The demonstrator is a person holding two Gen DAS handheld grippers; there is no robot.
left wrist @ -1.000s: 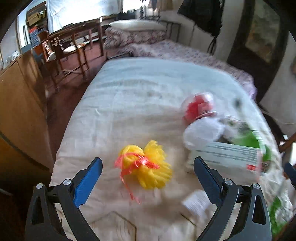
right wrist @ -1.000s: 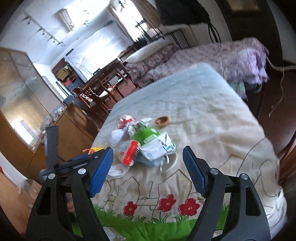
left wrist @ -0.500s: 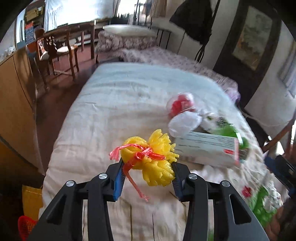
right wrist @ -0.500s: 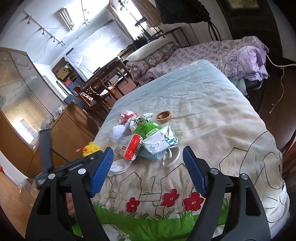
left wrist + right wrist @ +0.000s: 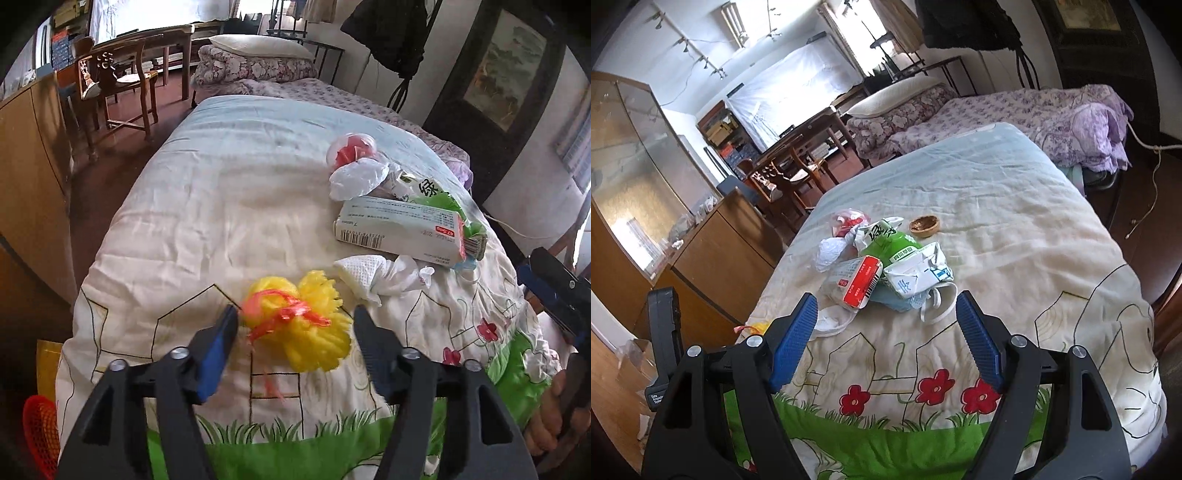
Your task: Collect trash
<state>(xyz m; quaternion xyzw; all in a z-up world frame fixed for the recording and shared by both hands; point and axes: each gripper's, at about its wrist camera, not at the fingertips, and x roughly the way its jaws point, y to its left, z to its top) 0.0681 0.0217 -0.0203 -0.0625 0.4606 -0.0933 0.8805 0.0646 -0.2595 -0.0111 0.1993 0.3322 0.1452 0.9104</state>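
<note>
A yellow mesh bundle tied with red string [image 5: 303,328] sits between the fingers of my left gripper [image 5: 293,321], held above the bed quilt [image 5: 221,206]; the jaws close on its sides. A heap of trash lies on the quilt: a white and red carton [image 5: 399,232], crumpled tissue [image 5: 376,277], a white bag [image 5: 358,177], a red-filled clear wrapper [image 5: 351,147] and a green packet [image 5: 886,243]. My right gripper [image 5: 886,325] is open and empty, just short of the heap. A brown bottle cap [image 5: 924,225] lies behind the heap.
A red mesh basket [image 5: 38,432] and a yellow bag [image 5: 46,362] stand on the floor left of the bed. A wooden cabinet [image 5: 29,155] lines the left side. Chairs and a table [image 5: 125,70] stand behind, with a second bed [image 5: 1015,122] beyond.
My left gripper closed from wide open onto the yellow bundle and pulled it back toward the bed's near edge. My right gripper stayed open and barely moved.
</note>
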